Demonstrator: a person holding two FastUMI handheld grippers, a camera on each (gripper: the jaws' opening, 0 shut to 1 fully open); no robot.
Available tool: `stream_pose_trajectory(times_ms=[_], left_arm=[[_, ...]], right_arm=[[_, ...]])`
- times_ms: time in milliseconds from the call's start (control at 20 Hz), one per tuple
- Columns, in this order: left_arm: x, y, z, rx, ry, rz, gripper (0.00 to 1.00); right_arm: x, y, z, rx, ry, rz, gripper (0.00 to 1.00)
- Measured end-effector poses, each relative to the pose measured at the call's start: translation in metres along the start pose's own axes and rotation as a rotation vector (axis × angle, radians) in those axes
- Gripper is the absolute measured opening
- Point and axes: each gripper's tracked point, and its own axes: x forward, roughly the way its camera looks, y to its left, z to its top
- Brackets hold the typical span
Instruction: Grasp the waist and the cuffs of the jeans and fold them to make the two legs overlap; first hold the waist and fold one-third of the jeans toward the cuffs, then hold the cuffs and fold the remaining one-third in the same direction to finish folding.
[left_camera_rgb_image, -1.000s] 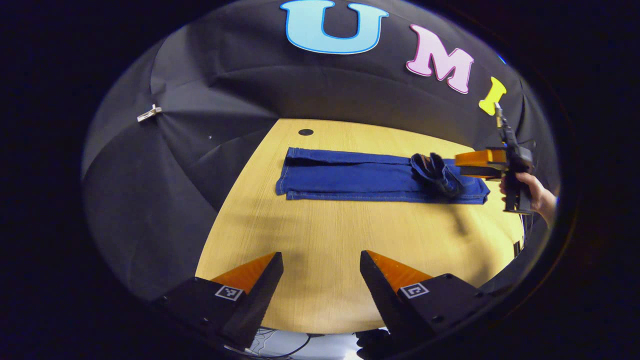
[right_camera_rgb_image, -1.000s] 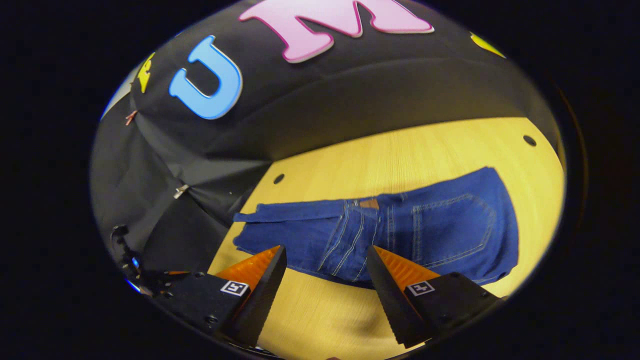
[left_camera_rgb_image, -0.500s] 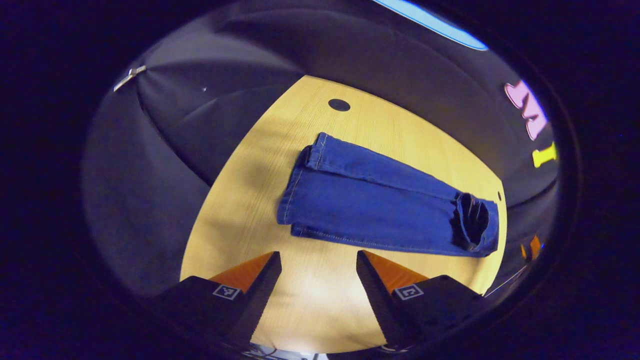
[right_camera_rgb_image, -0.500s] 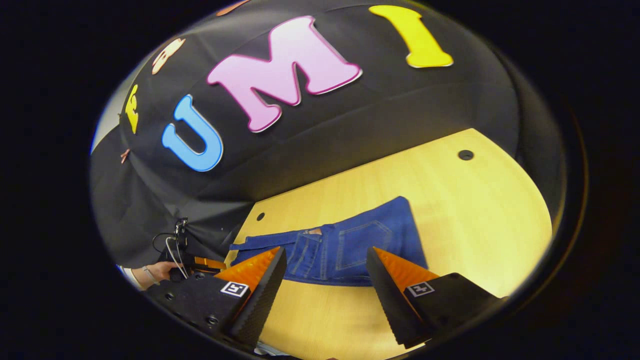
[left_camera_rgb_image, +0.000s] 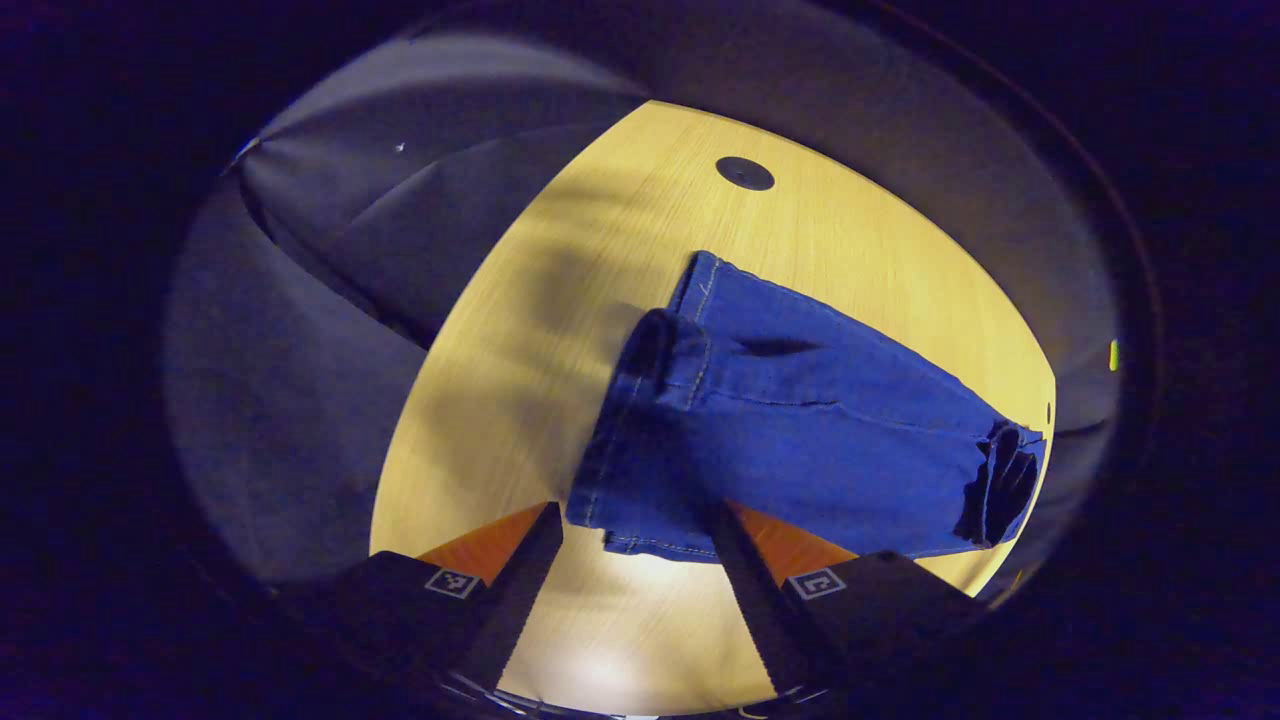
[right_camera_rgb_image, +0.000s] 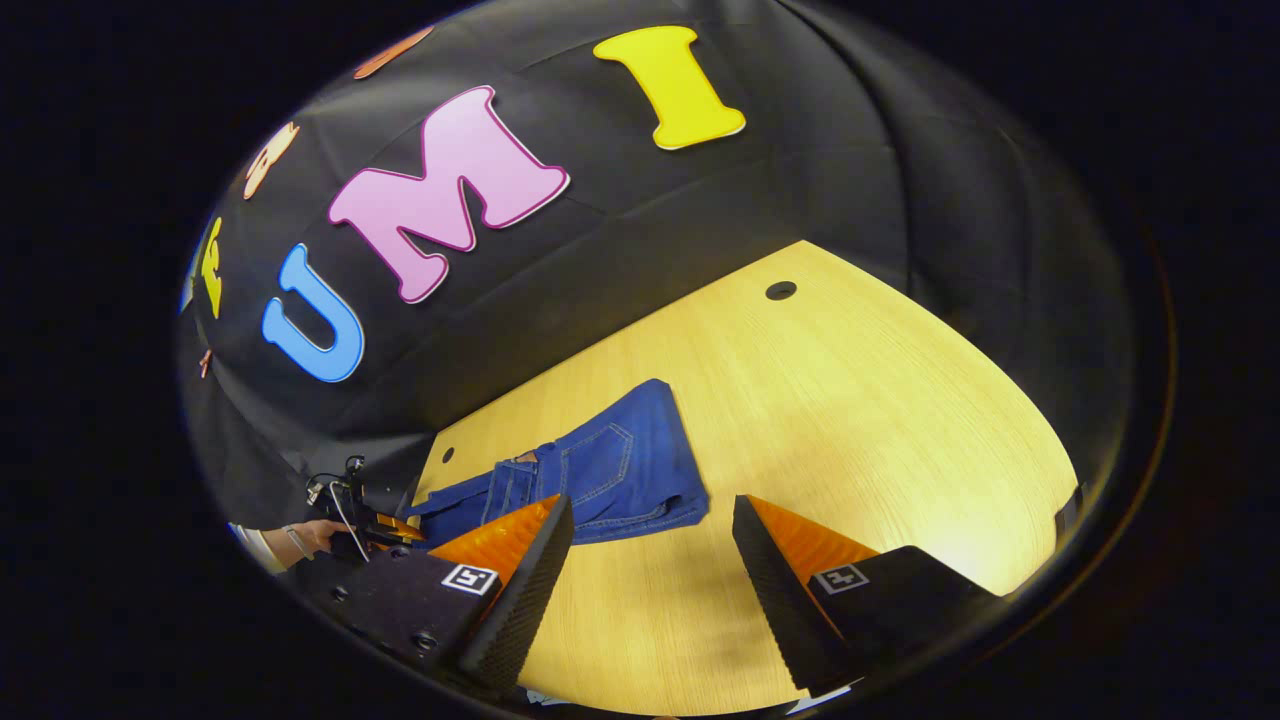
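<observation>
Jeans (left_camera_rgb_image: 800, 440): legs overlapped, waist third folded over; cuff fold outstanding; left gripper (left_camera_rgb_image: 635, 545) and right gripper (right_camera_rgb_image: 650, 530) both spread, empty.

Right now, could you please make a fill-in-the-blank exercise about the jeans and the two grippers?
1. The blue jeans lie on a ____ table.
2. The left gripper has its fingers ____, just before the cuffs.
3. The right gripper holds ____.
4. In the right gripper view, the back ____ of the jeans faces up.

Missing words: wooden; open; nothing; pocket
</observation>
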Motion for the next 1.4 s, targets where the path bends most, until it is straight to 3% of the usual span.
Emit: stream_pose_trajectory(times_ms=[100, 150, 400, 600, 700, 750, 800, 850, 900, 1000, 1200, 1300, 1400], left_arm=[[0.009, -0.007, -0.008, 0.024, 0.032, 0.013, 0.96], [0.013, -0.002, -0.016, 0.050, 0.063, 0.059, 0.96], [0.016, -0.003, -0.010, 0.133, 0.051, 0.053, 0.99], [0.015, -0.005, -0.013, 0.105, 0.045, 0.058, 0.99], [0.015, -0.015, -0.015, 0.073, 0.041, 0.046, 0.93], [0.016, -0.023, -0.016, 0.055, 0.038, 0.035, 0.70], [0.014, -0.029, -0.016, 0.049, 0.029, 0.027, 0.54], [0.015, -0.029, -0.016, 0.037, 0.019, 0.044, 0.28], [0.015, -0.032, -0.016, 0.025, 0.012, 0.056, 0.19], [0.013, -0.037, -0.022, 0.030, 0.033, 0.058, 0.10], [-0.024, -0.067, -0.015, 0.061, -0.047, -0.047, 0.07], [-0.051, -0.092, -0.009, 0.095, -0.101, -0.106, 0.11], [-0.078, -0.124, -0.005, 0.154, -0.155, -0.152, 0.07]], right_arm=[[0.001, 0.001, -0.003, 0.007, 0.019, 0.001, 0.98], [0.004, 0.003, -0.002, 0.010, 0.022, 0.007, 0.98], [0.012, 0.020, 0.007, -0.009, 0.021, 0.047, 0.98], [0.008, 0.024, 0.005, -0.024, 0.035, 0.061, 0.98], [0.004, 0.023, 0.003, -0.031, 0.038, 0.063, 0.98], [0.002, 0.023, 0.003, -0.033, 0.036, 0.064, 0.98], [0.000, 0.023, 0.003, -0.034, 0.035, 0.067, 0.98], [-0.002, 0.023, 0.003, -0.034, 0.034, 0.068, 0.98], [-0.005, 0.023, 0.004, -0.035, 0.034, 0.070, 0.98], [-0.010, 0.019, 0.005, -0.043, 0.032, 0.071, 0.98], [-0.018, 0.001, 0.006, -0.058, 0.028, 0.059, 0.98], [-0.017, -0.005, 0.008, -0.043, 0.028, 0.054, 0.98], [-0.015, -0.006, 0.010, -0.038, 0.027, 0.058, 0.98]])
